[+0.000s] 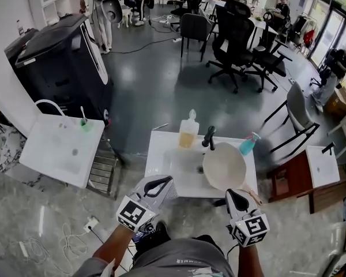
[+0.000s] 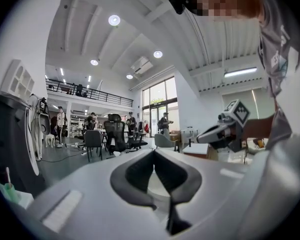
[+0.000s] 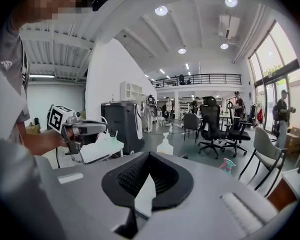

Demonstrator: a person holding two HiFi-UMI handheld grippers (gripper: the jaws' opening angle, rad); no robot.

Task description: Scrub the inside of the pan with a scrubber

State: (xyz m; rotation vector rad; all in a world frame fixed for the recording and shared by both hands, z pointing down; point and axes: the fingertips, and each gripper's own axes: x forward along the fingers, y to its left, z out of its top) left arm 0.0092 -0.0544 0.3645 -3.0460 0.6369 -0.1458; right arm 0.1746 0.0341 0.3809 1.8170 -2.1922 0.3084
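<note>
A dark, glossy office floor with black swivel chairs surrounds a white rectangular sink table [image 1: 159, 154]. Both grippers hide part of the table's near edge. The round cream pan with a black handle [image 1: 224, 167] lies in the right of the basin. Behind it stand a clear pump bottle of amber liquid [image 1: 188, 133] and a turquoise spray bottle [image 1: 248, 145], their labels unreadable. The left gripper [image 1: 166, 181] and right gripper [image 1: 235, 196] are both clenched on nothing. The print on the grey shirt is too blurred to read.

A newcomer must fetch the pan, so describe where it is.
Find the white table straight ahead of the person. On its right half lies the pan, a big pale round dish, unlike the upright amber bottle and teal spray bottle behind it.
</note>
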